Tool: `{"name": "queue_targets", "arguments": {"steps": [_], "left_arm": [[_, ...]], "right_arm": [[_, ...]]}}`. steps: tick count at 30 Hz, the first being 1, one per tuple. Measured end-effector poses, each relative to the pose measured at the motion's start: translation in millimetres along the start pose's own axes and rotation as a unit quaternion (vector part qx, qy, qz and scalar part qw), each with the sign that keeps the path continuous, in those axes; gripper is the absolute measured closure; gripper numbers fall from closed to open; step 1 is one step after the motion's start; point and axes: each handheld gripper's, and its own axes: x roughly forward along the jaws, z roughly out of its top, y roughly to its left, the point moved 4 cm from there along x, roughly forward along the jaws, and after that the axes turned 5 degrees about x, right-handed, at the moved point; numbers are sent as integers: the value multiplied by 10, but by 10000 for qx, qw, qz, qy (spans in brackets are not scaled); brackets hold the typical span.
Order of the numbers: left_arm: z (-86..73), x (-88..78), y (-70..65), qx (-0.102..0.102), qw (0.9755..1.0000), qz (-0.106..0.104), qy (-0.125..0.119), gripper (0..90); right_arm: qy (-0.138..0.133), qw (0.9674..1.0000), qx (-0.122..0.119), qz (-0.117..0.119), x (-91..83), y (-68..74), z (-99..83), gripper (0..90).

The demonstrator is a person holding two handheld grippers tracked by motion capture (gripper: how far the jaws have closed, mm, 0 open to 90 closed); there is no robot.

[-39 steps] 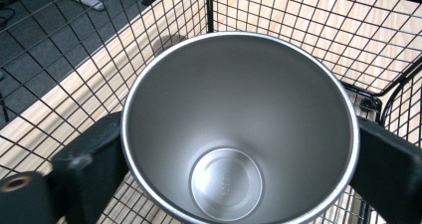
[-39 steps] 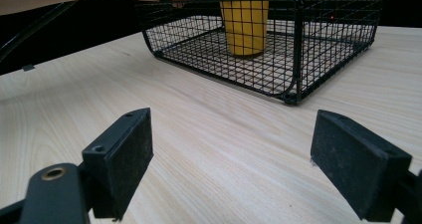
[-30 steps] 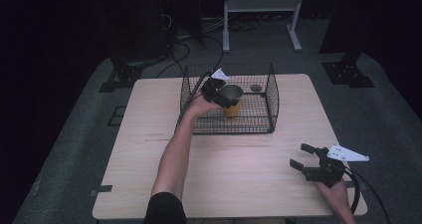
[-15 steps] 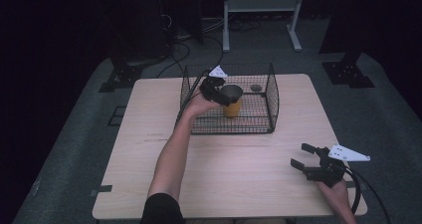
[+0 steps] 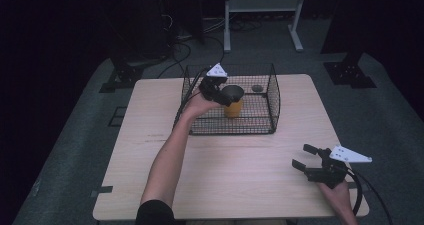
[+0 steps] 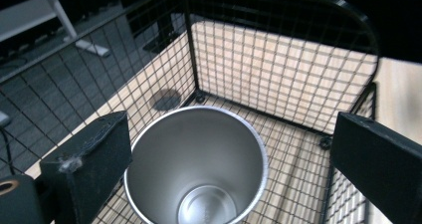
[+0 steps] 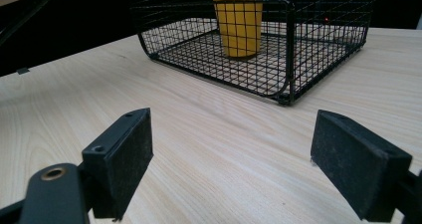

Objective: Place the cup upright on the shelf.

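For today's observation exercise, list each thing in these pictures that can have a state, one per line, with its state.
Yellow cup: upright in the basket, steel-lined inside, empty.
Wire basket: open-topped, on the table.
Left hand-held gripper: jaws open, over the cup's rim, one jaw near the rim; contact unclear.
Right hand-held gripper: jaws open, empty, low over the table, apart from the basket.
Small dark round thing: flat, beyond the basket's far wall.

A yellow tumbler with a bare steel interior [image 5: 233, 103] stands upright and empty, mouth open upward, inside the black wire-mesh basket [image 5: 272, 101], near the middle of the basket's floor.
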Motion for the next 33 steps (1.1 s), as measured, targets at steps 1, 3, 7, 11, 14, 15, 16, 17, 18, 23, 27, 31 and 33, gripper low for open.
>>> {"name": "queue_targets", "arguments": {"steps": [1,3,7,11,14,15,16,17,18,23,27,31,33], "left_arm": [[9,-21,-12,15,10000,0,-35,24],[20,-58,-34,25,9999,-13,-99,24],[22,-124,-75,37,9998,-25,-179,24],[1,-178,-120,29,9997,-58,-229,24],[-19,-211,-149,9,9997,-66,-238,24],[-23,-225,-159,2,9996,-78,-260,24],[-25,-237,-167,0,9996,-95,-263,24],[-25,-250,-177,22,9996,-80,-278,24],[-23,-263,-191,29,9995,-78,-309,24],[-26,-311,-235,40,9993,-91,-365,24],[-41,-337,-279,14,9991,-129,-411,24],[-52,-372,-343,48,9987,-169,-480,24],[-57,-390,-373,43,9986,-177,-502,24]], "right_arm": [[0,10000,-2,-1,1,0,0,156],[-2,10000,-1,-3,0,0,0,156],[-6,10000,5,-2,-2,1,0,156],[-26,10000,18,11,-5,0,1,156],[-19,10000,18,10,-3,1,1,156],[-25,10000,9,6,-4,1,1,156],[-24,10000,14,7,-4,1,1,156],[-24,10000,13,8,-4,1,1,156],[-24,10000,13,8,-4,1,1,156],[-12,10000,9,7,-1,3,-1,156],[-11,10000,5,3,-1,5,-1,156],[-10,10000,1,3,0,5,-2,156],[-12,10000,6,1,-1,5,-2,156]]}}
